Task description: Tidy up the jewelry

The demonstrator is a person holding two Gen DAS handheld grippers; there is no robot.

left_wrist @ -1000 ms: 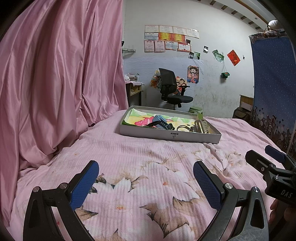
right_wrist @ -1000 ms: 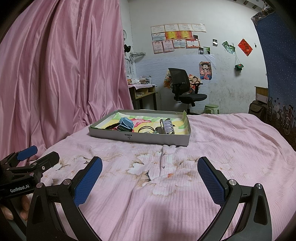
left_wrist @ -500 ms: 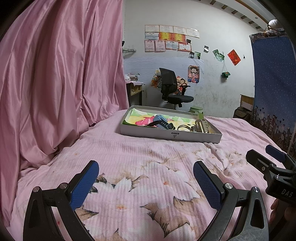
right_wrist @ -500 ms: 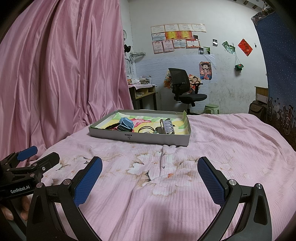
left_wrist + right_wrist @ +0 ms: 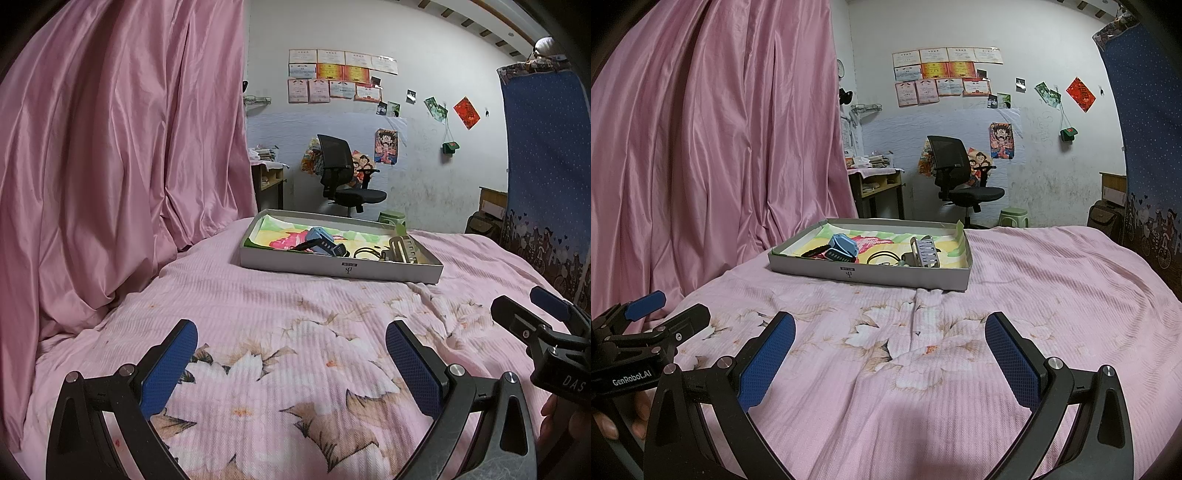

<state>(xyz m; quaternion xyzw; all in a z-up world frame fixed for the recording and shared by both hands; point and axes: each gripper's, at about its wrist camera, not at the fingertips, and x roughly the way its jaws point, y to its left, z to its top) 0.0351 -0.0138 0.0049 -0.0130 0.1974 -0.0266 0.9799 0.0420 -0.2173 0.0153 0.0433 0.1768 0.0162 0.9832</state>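
A shallow grey cardboard tray (image 5: 340, 268) (image 5: 868, 273) rests on the pink floral bedspread, well ahead of both grippers. Inside lie a blue watch (image 5: 320, 239) (image 5: 843, 246) with a dark strap, black rings or hair ties (image 5: 365, 253) (image 5: 882, 256) and a grey claw clip (image 5: 400, 248) (image 5: 925, 253). My left gripper (image 5: 291, 345) hovers low over the bed, open and empty. My right gripper (image 5: 890, 341) is likewise open with nothing between its blue pads. Each gripper shows at the other view's edge.
A pink satin curtain (image 5: 110, 166) hangs along the left of the bed. A blue patterned cloth (image 5: 546, 166) hangs at the right. Beyond the bed stand a black office chair (image 5: 955, 177), a desk (image 5: 875, 184) and a green stool (image 5: 1014, 216).
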